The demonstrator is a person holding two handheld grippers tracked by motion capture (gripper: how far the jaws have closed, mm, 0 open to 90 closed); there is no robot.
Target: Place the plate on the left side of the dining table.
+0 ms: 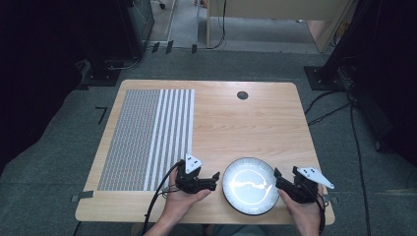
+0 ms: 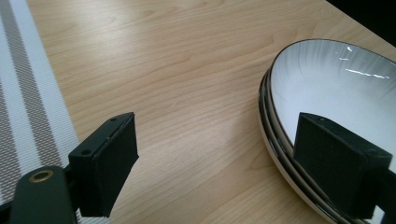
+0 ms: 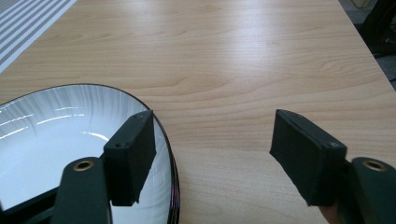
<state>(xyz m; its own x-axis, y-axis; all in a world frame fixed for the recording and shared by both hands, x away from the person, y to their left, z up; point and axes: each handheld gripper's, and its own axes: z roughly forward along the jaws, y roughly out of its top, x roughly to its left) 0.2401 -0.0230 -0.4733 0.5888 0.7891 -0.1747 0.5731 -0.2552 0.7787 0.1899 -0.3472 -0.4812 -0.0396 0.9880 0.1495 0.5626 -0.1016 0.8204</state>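
A white plate (image 1: 248,184) with a dark rim lies near the table's front edge; the left gripper view shows two rims (image 2: 267,126), one on the other. My left gripper (image 1: 215,181) is at the plate's left side and open. One of its jaws hangs over the plate (image 2: 336,84) and the other over bare wood, with the rim between them and untouched (image 2: 219,130). My right gripper (image 1: 278,180) is at the plate's right side, also open (image 3: 212,126). Its left jaw is over the plate (image 3: 60,126) and its right jaw over the table.
A grey and white striped placemat (image 1: 147,137) covers the left part of the wooden table (image 1: 236,123). A black round cable hole (image 1: 242,95) sits near the far edge. The table's front edge runs just behind both hands. Cables and stands lie on the floor around.
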